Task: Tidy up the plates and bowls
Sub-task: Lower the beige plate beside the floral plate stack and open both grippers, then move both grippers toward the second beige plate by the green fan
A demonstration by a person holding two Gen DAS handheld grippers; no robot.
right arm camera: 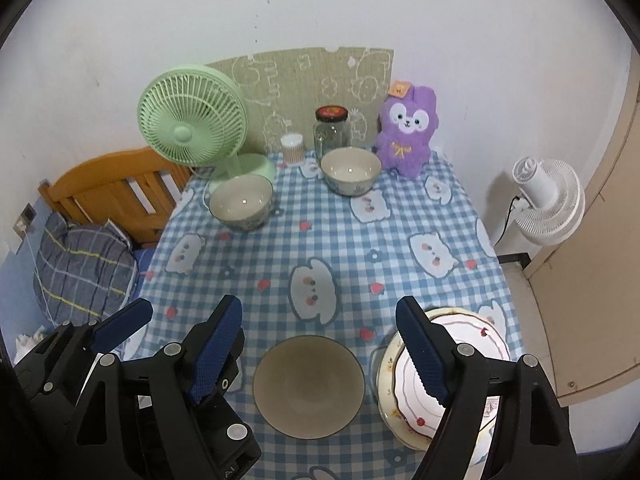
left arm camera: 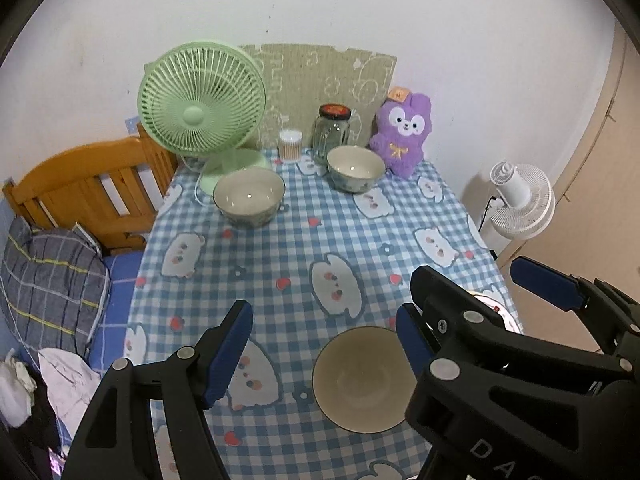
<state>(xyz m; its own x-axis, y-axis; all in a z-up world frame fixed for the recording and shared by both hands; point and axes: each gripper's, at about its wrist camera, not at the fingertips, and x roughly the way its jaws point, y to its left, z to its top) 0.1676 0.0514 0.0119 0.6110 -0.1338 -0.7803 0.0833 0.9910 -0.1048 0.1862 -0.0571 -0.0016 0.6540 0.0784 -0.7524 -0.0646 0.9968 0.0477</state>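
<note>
Your left gripper [left arm camera: 320, 354] hangs above the table with its jaws spread wide and nothing between the pads. Your right gripper [right arm camera: 320, 352] is just as wide and equally empty. In the right wrist view, the near bowl [right arm camera: 308, 386] sits upright on the checked tablecloth [right arm camera: 360, 248] at six o'clock, just beside the stacked plates [right arm camera: 476, 340] at four o'clock. Well apart from these, at the far end, the left bowl [right arm camera: 241, 202] lies at eleven o'clock and the right bowl [right arm camera: 351, 170] at twelve. Behind them stand a green fan [right arm camera: 192, 124], a glass jar [right arm camera: 332, 130] and a purple plush toy [right arm camera: 406, 132].
</note>
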